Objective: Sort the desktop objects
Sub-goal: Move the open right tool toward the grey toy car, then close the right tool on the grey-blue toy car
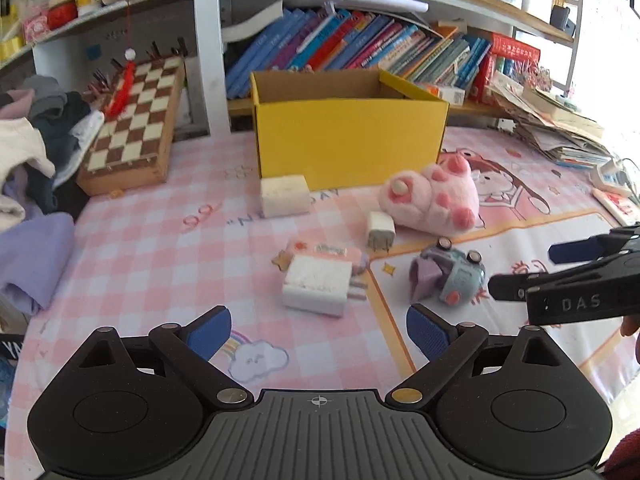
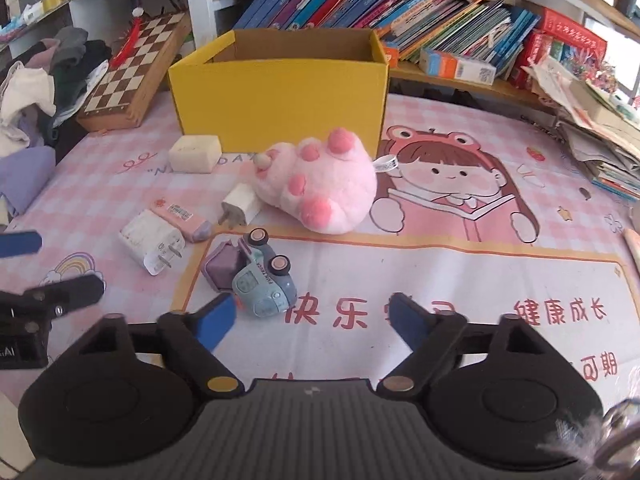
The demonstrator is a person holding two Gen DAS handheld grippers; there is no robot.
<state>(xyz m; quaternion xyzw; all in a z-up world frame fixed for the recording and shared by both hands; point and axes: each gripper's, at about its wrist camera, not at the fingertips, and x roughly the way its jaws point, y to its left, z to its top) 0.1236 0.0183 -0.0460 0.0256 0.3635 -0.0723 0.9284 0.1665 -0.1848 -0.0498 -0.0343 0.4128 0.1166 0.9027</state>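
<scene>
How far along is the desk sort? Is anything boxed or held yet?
Nothing looks done: the visible part of the yellow box interior shows nothing. Nothing is in hand: left gripper and right gripper are both open and empty. Left on the mat: plush paw, toy car, large charger, small charger, white block and pink eraser.

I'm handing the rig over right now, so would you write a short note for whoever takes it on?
Left gripper: open, empty, hovering near the large white charger.
Right gripper: open, empty, just short of the toy car, which lies on its side.
On the mat in front of the yellow box: pink plush paw, small white charger, pink eraser-like pack, white block.
Done: nothing visibly sorted; the box interior is mostly hidden.
Left: all six items.
</scene>
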